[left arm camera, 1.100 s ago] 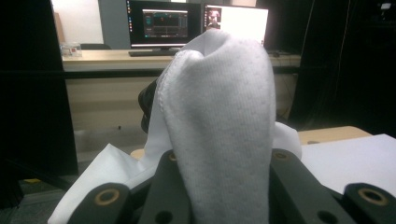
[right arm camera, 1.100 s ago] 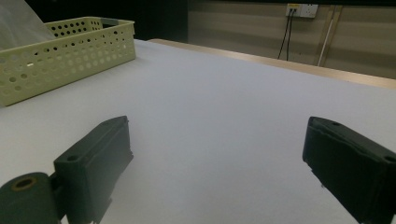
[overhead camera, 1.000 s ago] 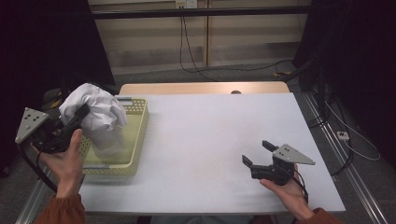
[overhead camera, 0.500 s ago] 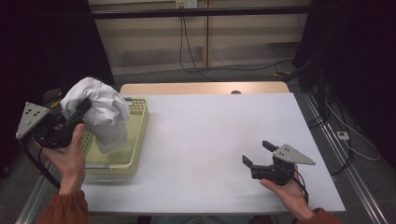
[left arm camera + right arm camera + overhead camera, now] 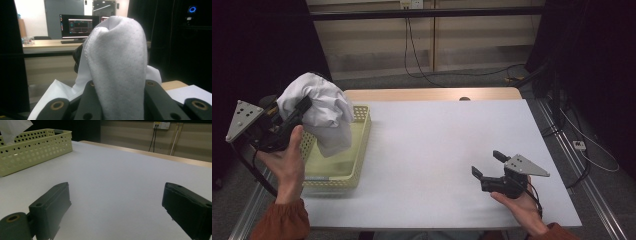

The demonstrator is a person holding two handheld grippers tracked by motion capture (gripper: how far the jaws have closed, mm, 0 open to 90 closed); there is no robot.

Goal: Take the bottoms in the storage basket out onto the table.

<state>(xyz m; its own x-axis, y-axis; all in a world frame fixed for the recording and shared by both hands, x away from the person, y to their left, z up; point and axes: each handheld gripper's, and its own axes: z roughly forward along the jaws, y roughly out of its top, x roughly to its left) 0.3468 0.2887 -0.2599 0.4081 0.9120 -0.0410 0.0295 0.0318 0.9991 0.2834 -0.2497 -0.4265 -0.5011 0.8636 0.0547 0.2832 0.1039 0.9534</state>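
Note:
A bunched white cloth (image 5: 323,112) hangs above the pale green perforated basket (image 5: 357,167) at the table's left side. My left gripper (image 5: 304,106) is shut on the cloth, holding it up in the air over the basket. In the left gripper view the white knitted cloth (image 5: 117,65) stands pinched between the two black jaws. My right gripper (image 5: 488,164) rests low over the table near the front right, open, with nothing between its jaws. In the right gripper view the basket (image 5: 32,147) sits far off at the upper left.
The white table top (image 5: 447,145) stretches between basket and right gripper. A wooden strip (image 5: 432,94) runs along the table's far edge. Cables (image 5: 422,60) hang on the wall behind, and metal rails run along both table sides.
My left gripper has lifted the white cloth higher above the basket. The right gripper has kept still.

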